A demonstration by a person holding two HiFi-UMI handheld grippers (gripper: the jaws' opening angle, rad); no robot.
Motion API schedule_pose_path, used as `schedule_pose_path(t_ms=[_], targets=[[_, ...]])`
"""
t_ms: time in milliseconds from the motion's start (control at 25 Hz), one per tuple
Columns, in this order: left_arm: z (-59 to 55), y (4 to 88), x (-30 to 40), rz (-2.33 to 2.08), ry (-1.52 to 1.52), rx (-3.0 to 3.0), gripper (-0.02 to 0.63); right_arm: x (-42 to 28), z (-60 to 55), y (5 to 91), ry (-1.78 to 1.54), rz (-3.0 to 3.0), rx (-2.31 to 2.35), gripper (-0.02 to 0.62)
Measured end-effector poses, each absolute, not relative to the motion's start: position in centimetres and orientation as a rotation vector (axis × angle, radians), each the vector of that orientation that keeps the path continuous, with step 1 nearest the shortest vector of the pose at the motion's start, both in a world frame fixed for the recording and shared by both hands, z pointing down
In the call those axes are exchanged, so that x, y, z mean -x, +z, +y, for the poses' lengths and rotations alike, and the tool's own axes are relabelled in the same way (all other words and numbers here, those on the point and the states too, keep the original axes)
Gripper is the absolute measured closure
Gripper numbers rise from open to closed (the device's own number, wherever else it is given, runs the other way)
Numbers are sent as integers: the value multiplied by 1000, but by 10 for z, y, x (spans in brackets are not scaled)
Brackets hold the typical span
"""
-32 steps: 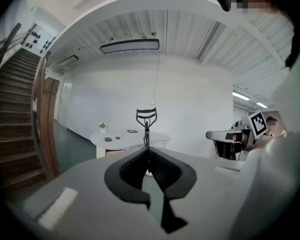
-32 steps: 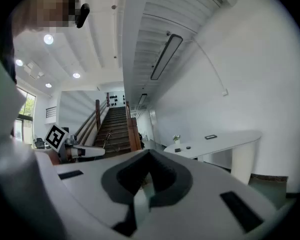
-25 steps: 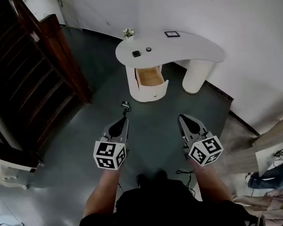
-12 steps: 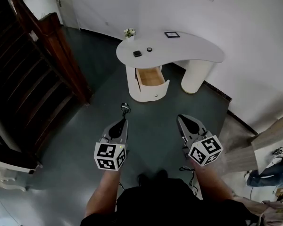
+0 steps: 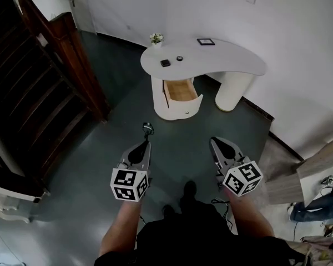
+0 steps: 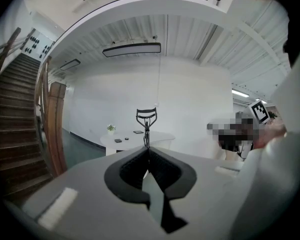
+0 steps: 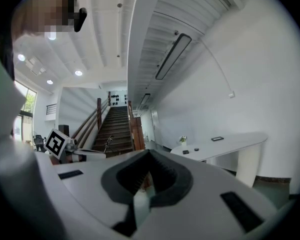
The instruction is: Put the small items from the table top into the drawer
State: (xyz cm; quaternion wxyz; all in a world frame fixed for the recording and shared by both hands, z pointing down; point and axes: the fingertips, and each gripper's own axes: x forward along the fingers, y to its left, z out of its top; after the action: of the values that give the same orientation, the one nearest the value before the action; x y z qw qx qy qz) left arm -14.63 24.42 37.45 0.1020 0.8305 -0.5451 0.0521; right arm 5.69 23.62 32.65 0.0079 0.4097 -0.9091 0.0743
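A white curved desk point(image 5: 222, 62) stands far ahead on the dark floor, its wooden drawer point(image 5: 181, 91) pulled open. On the top lie a black square item point(image 5: 165, 63), a small round dark item point(image 5: 179, 58) and a flat dark frame point(image 5: 206, 41). My left gripper point(image 5: 146, 142) is shut on a black eyelash curler point(image 5: 148, 128), which sticks up past the jaws in the left gripper view point(image 6: 146, 117). My right gripper point(image 5: 213, 140) is shut with nothing in it. Both are held low, well short of the desk.
A small potted plant point(image 5: 156, 38) stands at the desk's back left corner. A dark wooden staircase point(image 5: 41, 87) fills the left side. White walls run behind the desk. Wooden boards point(image 5: 316, 162) and cables lie at the right. The person's shoe point(image 5: 188, 189) shows below.
The desk has slid slightly right and down in the head view as the person steps forward, one shoe now ahead. Both grippers keep their pose and hold.
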Motion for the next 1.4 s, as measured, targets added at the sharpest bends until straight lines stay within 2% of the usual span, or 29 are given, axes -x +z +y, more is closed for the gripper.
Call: schedule_pose_path(t_ms=[640,1400], targets=[[156,394,130,-1639,250,-2362,591,-69,133,355,386,-2899,-1178,583],[25,379,40,-1617,343,-2408,591,-140,18,349,441,-2938,-1132,583]])
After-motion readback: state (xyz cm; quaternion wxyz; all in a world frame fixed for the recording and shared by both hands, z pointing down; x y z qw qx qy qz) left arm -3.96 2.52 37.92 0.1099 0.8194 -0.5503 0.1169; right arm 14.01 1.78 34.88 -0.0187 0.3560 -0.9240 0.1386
